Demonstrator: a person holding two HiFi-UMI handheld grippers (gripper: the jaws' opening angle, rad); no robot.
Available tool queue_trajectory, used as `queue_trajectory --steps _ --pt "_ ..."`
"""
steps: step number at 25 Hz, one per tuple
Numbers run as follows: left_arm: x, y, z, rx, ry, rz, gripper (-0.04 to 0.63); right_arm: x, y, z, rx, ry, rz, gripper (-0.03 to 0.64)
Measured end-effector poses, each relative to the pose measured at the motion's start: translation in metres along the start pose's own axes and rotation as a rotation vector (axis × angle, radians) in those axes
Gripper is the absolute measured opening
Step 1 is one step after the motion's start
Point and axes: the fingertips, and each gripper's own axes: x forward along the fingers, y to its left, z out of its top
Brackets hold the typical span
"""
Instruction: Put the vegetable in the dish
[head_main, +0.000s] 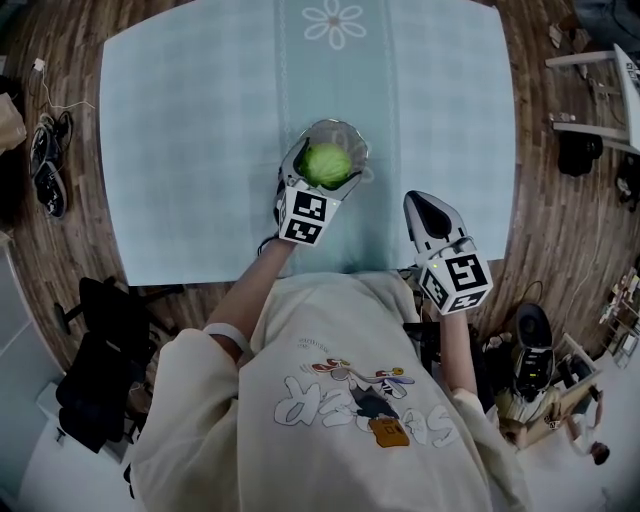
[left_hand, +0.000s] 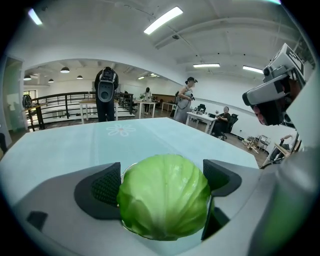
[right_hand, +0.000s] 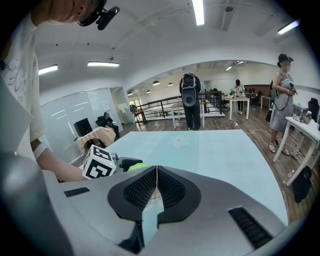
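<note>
A round green cabbage (head_main: 326, 164) is held between the jaws of my left gripper (head_main: 322, 160), which is shut on it. It hangs over a clear glass dish (head_main: 345, 133) on the pale blue tablecloth; whether it touches the dish I cannot tell. In the left gripper view the cabbage (left_hand: 164, 196) fills the gap between the two dark pads (left_hand: 105, 187), and the dish is mostly hidden behind it. My right gripper (head_main: 431, 212) rests near the table's front edge, right of the dish, jaws shut on nothing (right_hand: 156, 181).
The tablecloth (head_main: 200, 130) has a white flower print (head_main: 335, 22) at the far side. A white table (head_main: 610, 70) and a bag stand at the right on the wooden floor. Bags and cables lie on the floor around me. People stand beyond the table.
</note>
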Motion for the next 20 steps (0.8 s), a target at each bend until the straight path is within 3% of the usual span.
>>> queue_trajectory --steps 14,20 --pt "0.034 0.004 -0.024 -0.034 0.081 0.006 0.526 0.003 -0.006 -0.003 0.021 0.011 -0.021 0.023" --pt "0.046 0.008 -0.033 0.021 0.154 0.063 0.526 0.001 -0.009 -0.003 0.025 0.009 -0.029 0.023"
